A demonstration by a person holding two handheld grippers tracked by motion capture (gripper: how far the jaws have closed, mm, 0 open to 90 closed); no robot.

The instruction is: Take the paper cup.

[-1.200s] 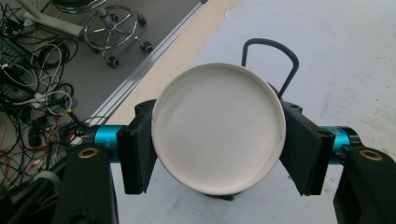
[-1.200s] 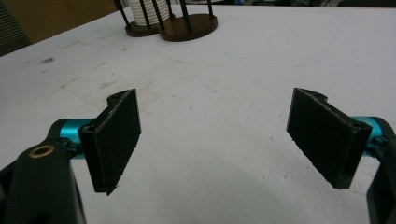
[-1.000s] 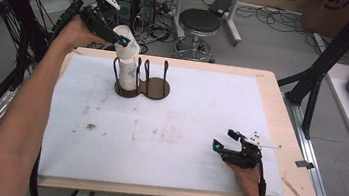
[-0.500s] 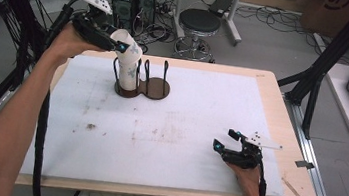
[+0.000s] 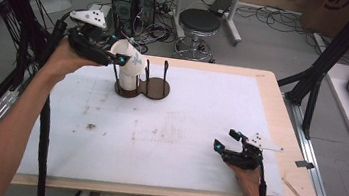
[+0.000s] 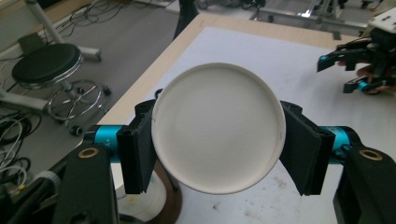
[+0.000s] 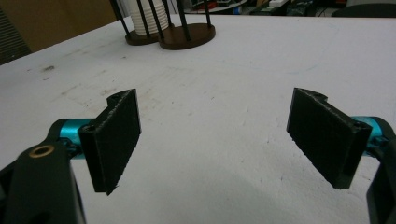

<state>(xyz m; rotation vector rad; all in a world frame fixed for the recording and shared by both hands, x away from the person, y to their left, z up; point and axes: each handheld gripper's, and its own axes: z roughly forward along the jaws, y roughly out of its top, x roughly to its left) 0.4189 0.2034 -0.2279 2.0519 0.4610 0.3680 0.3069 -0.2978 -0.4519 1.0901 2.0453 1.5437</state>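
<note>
The left claw point(image 5: 117, 58) is clamped on a white paper cup point(image 5: 127, 61), its black ribbed pads pressed to either side of the round, smooth bottom, which faces the camera in the left gripper view point(image 6: 218, 127). The cup is tilted, mouth down, over a short stack of white cups point(image 5: 128, 80) in the left ring of a dark brown two-ring holder point(image 5: 156, 87) with thin black upright rods, at the far left of the table point(image 5: 268, 94). Whether the held cup touches the stack I cannot tell. A white, lightly stained sheet point(image 5: 179, 129) covers most of the pale wooden top, leaving bare strips along the far and right edges. The right claw point(image 5: 226, 140) rests near the right front, jaws spread wide with nothing between them, and a broad flat stretch lies open between it and the holder.
</note>
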